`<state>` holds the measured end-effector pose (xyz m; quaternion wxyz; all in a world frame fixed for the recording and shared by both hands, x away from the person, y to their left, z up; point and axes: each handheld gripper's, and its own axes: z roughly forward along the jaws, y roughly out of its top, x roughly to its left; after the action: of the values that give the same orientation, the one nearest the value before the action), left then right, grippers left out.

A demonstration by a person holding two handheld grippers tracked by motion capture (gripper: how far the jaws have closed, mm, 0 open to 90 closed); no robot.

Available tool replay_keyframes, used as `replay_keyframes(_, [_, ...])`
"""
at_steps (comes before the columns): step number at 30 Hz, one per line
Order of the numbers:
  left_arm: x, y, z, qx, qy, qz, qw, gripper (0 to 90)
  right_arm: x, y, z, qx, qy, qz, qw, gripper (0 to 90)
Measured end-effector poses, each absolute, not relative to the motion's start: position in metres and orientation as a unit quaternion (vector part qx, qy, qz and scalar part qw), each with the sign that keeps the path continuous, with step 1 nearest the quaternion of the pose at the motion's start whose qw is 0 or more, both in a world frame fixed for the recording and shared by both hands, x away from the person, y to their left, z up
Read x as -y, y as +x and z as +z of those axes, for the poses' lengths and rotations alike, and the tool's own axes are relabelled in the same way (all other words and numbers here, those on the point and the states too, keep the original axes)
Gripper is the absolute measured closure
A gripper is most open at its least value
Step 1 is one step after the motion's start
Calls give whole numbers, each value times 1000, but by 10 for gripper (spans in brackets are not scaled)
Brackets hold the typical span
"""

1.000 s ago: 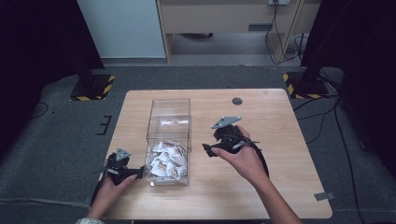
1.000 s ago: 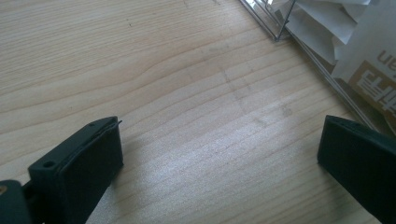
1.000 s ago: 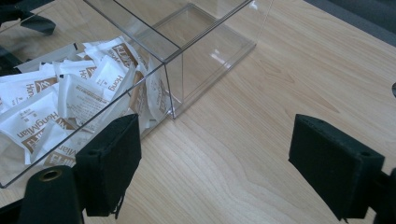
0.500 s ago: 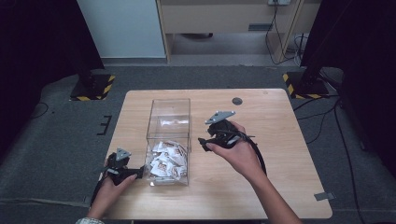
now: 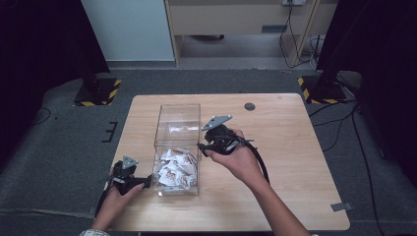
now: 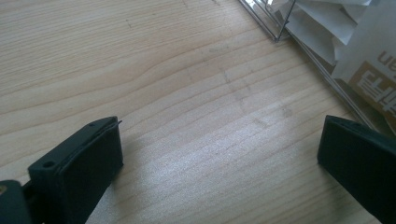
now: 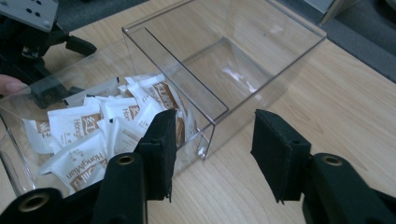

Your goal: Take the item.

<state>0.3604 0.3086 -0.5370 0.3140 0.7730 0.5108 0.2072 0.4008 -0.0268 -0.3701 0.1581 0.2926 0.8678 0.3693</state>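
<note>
Since a second ago, right gripper (image 5: 204, 146) rises toward clear box (image 5: 178, 129) on table (image 5: 290, 147); jaws closing, ungripped. Sachets (image 7: 88, 130) inside are light, soft, slippery: pinch one flat edge.

Light wooden table (image 5: 295, 162) with clear plastic box (image 5: 178, 129) of sachets (image 5: 173, 169).

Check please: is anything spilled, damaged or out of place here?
Nothing stands out. The white packets all lie inside the near compartment of the clear box, its far compartment is empty, and none lie on the table.
</note>
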Motion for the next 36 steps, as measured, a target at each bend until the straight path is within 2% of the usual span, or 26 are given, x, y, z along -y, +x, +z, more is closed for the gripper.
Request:
replay_keyframes(5, [-309,360,-537,-511,773,207,314,0,16,398,-369,-871,280,373,155,562])
replay_keyframes(13, [-309,361,-537,-511,773,207,314,0,-1,397,-374,-877,272,370,141,536])
replay_keyframes(22, [-308,361,-537,-510,774,202,318,0,-18,391,-382,-884,250,370,136,558])
replay_keyframes(36, [-308,361,-537,-510,774,201,318,0,-31,379,-398,-893,233,367,121,646])
